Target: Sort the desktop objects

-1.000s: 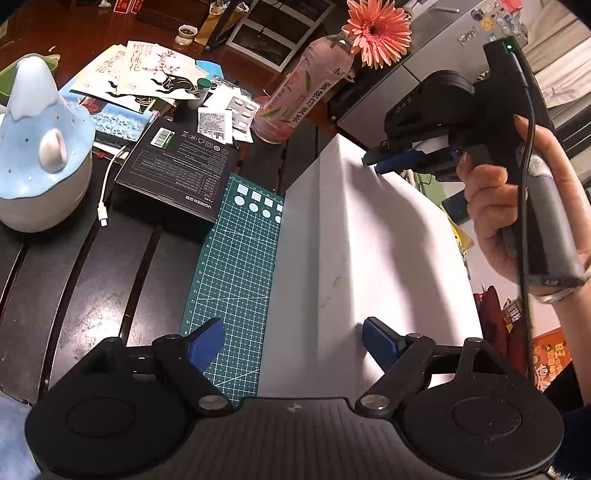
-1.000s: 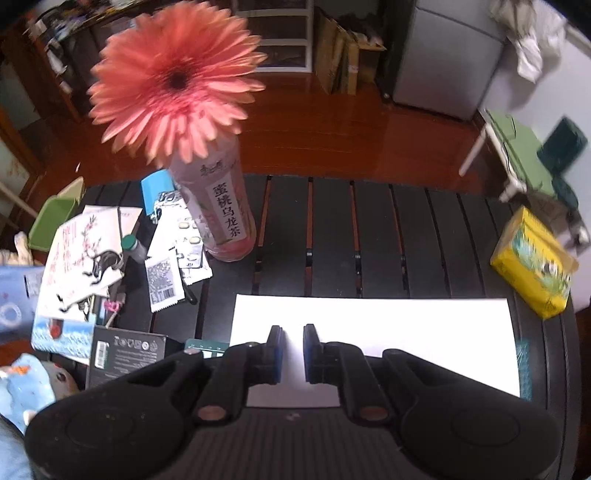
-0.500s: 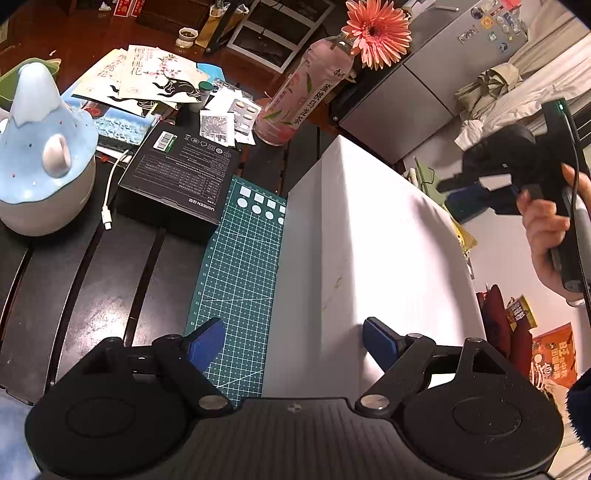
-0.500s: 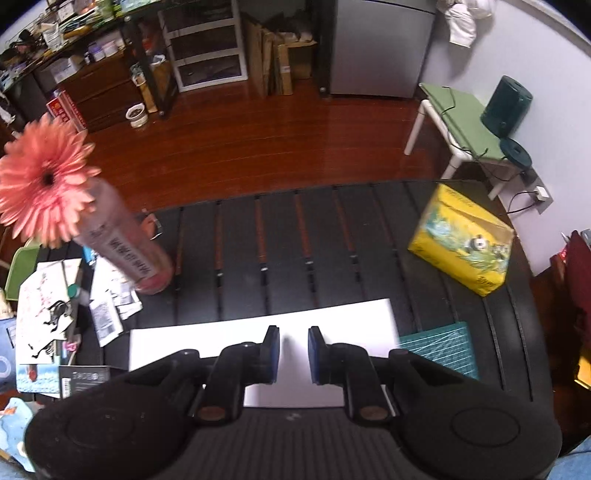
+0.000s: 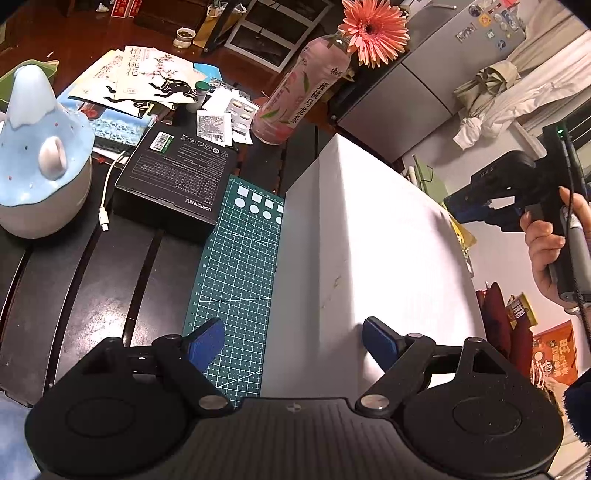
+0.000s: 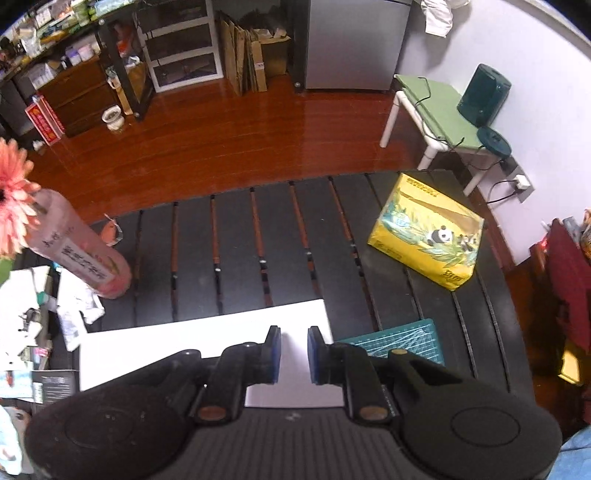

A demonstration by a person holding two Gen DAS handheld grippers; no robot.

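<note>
Two grippers work over a dark slatted table (image 6: 229,254) crowded with desk things. The left gripper (image 5: 293,341) has its blue fingers (image 5: 205,341) spread wide, and a tall white box (image 5: 369,258) stands partly between them: its near left face and front edge fall inside the gap, while the right pad sits against, or just in front of, the box's sunlit right face; whether it presses there cannot be told. The left pad hangs free over a green cutting mat (image 5: 236,273), apart from the box, so nothing is clamped.

Ahead of the left finger lies a black carton (image 5: 177,177), with a white cable (image 5: 107,192) beside it and a blue-and-white mountain-shaped ornament (image 5: 40,155) further out to the left. Beyond the carton are pill blister packs (image 5: 240,114), printed leaflets (image 5: 147,74) and a pink tea bottle (image 5: 299,92) holding a coral gerbera flower (image 5: 373,29).

The right gripper (image 6: 294,354), held in a person's hand (image 5: 550,240) out to the right of the white box, has its fingers drawn close, with a narrow slot left and nothing in it. Seen from its own camera, the box's white top lies directly under and just ahead of the fingertips. Forward and to the right of them a yellow tissue pack with pandas (image 6: 428,236) rests on the table, well apart; a corner of the green mat shows just right of the right finger.
</note>
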